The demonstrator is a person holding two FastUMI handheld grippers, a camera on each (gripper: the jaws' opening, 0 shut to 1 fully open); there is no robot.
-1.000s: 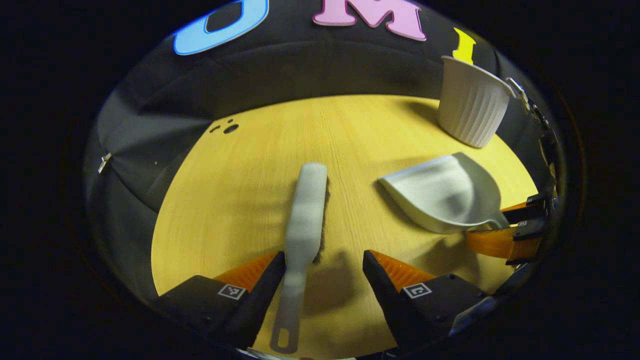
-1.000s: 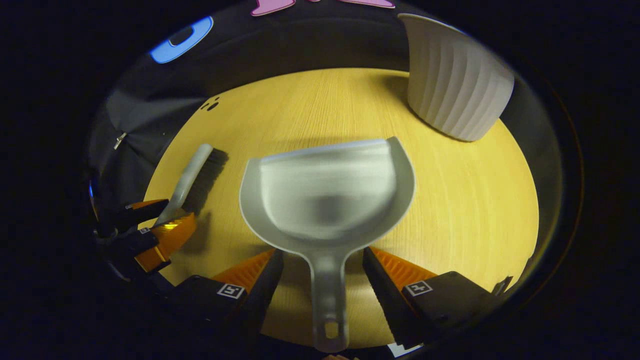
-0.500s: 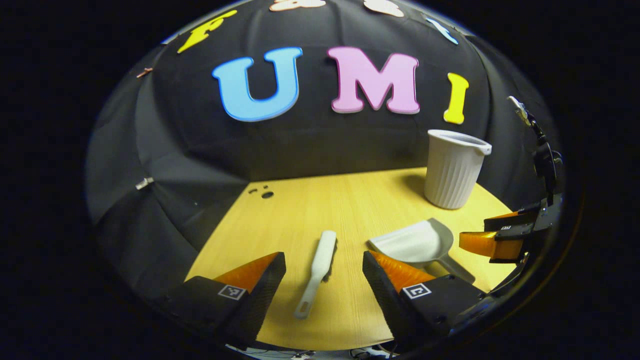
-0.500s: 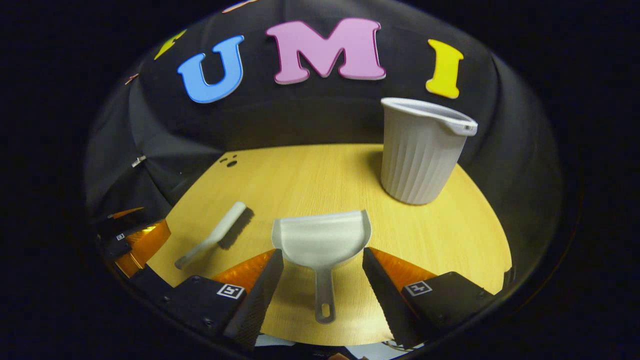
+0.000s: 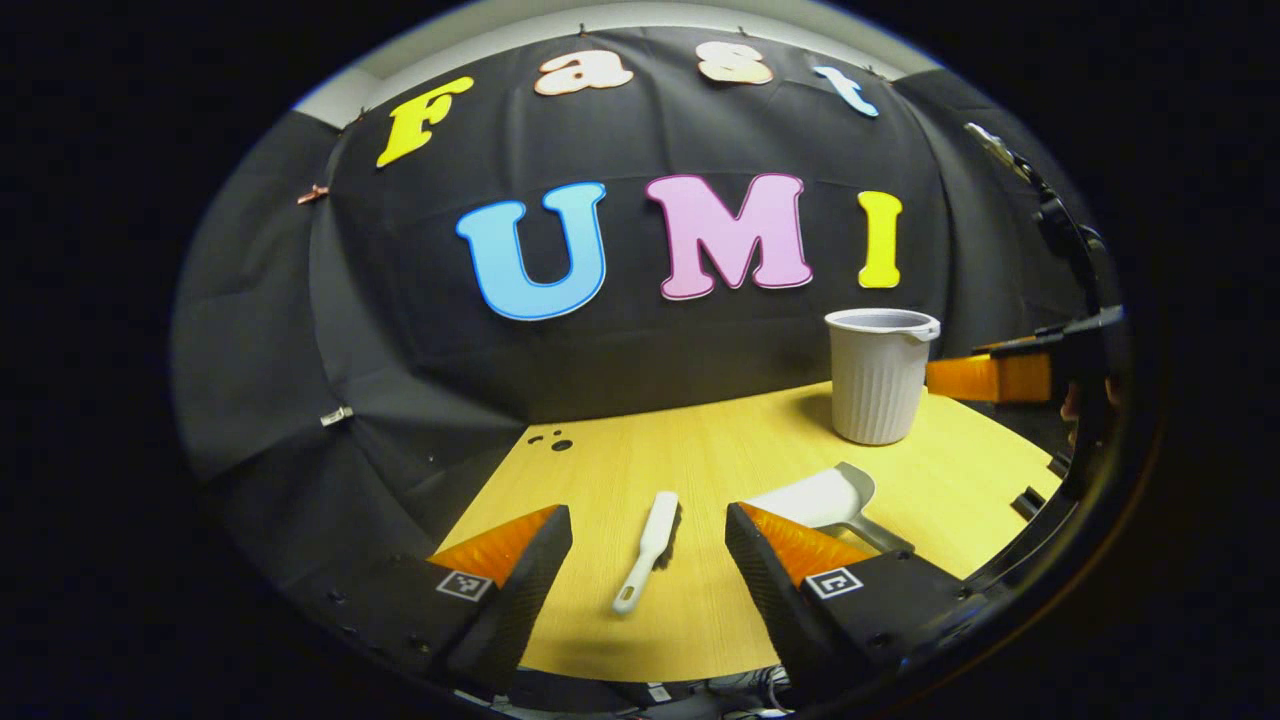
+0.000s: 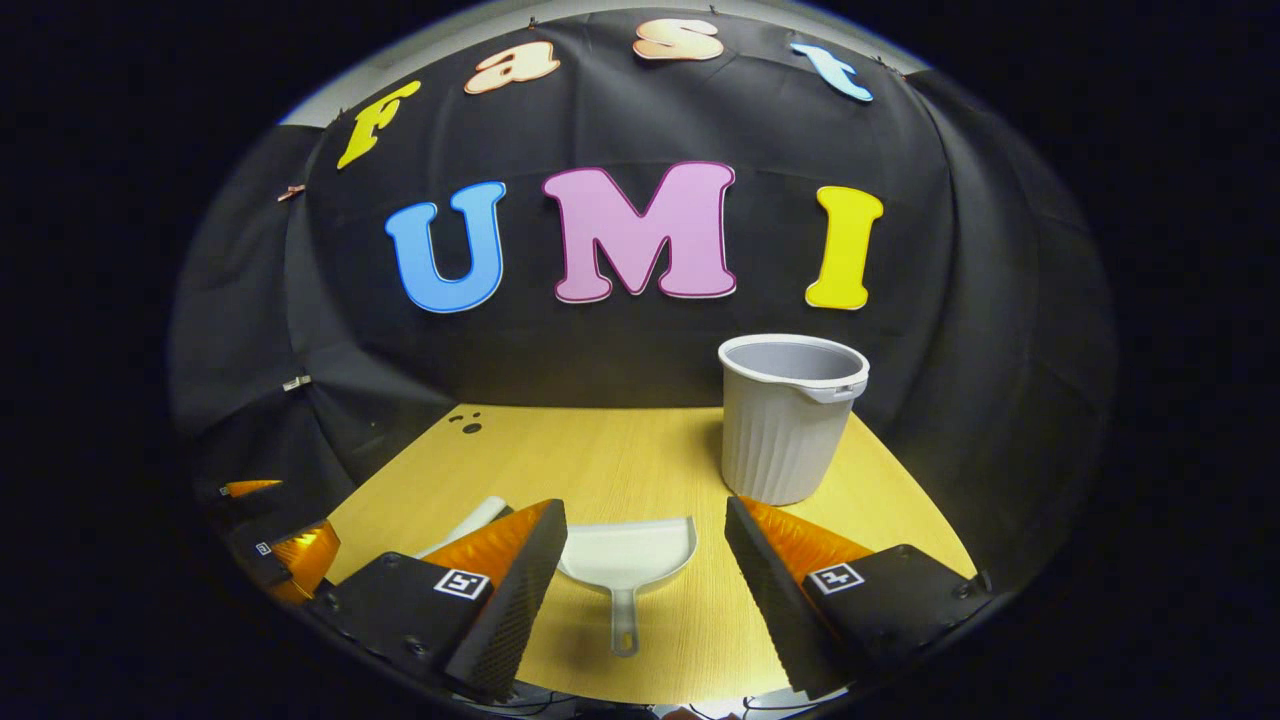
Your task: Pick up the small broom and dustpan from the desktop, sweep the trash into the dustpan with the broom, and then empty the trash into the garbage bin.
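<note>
Both grippers hang above the near edge of the desktop (image 5: 600,470), each with its jaws spread wide and nothing between them.

Taking the garbage bin (image 6: 790,420) as the landmark and going from left to right: far to the left of the bin, near the desk's back left corner, a few small dark specks (image 6: 467,424) lie on the wood.

Nearer and still left of the bin lies the small broom (image 5: 648,549), flat on the wood. In the left gripper view its long axis runs from the near edge toward the wall, leaning slightly right. The handle end with its hanging hole points to the near edge, and the head with dark bristles points away. It shows between the fingers of the left gripper (image 5: 648,545), well below them.

Next comes the dustpan (image 6: 627,555), in front of the bin and a little to its left, flat on the desk, apart from the broom. Its handle points toward the near edge and its wide mouth faces the back wall. In the right gripper view it sits between the fingers of the right gripper (image 6: 645,540), well below them.

The bin itself stands upright at the back right of the desk, ribbed, with its mouth open to the top.
</note>
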